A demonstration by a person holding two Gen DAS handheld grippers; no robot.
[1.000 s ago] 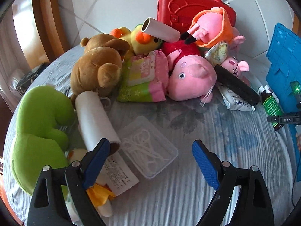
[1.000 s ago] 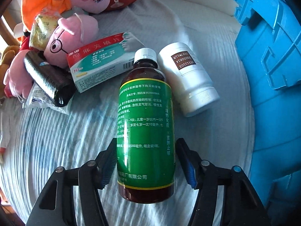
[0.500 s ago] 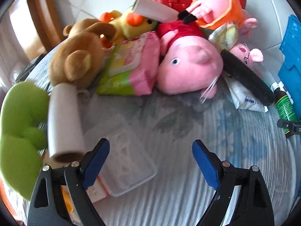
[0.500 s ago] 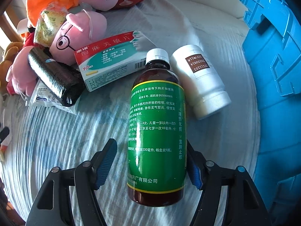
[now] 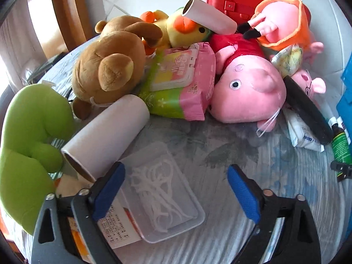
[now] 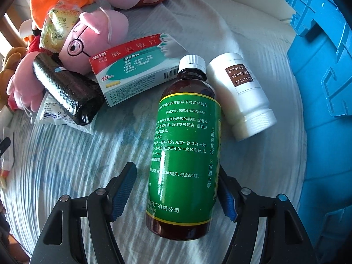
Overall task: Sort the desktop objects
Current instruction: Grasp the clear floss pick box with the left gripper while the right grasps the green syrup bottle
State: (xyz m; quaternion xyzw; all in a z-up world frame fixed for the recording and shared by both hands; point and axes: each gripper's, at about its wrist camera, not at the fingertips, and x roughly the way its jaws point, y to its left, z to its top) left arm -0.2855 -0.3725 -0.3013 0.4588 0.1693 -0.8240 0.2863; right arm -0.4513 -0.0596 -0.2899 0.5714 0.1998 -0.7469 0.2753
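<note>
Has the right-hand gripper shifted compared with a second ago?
Yes. The right gripper has slid left relative to the brown medicine bottle: its left finger now stands clear of the bottle, while the right one sits against it.

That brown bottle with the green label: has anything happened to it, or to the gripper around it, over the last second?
The right gripper shifted left, so the brown bottle now lies against its right finger, with a gap on the left. It stays open; nothing gripped. The left gripper swung over the floss box, still open. The white bottle stayed put.
</note>
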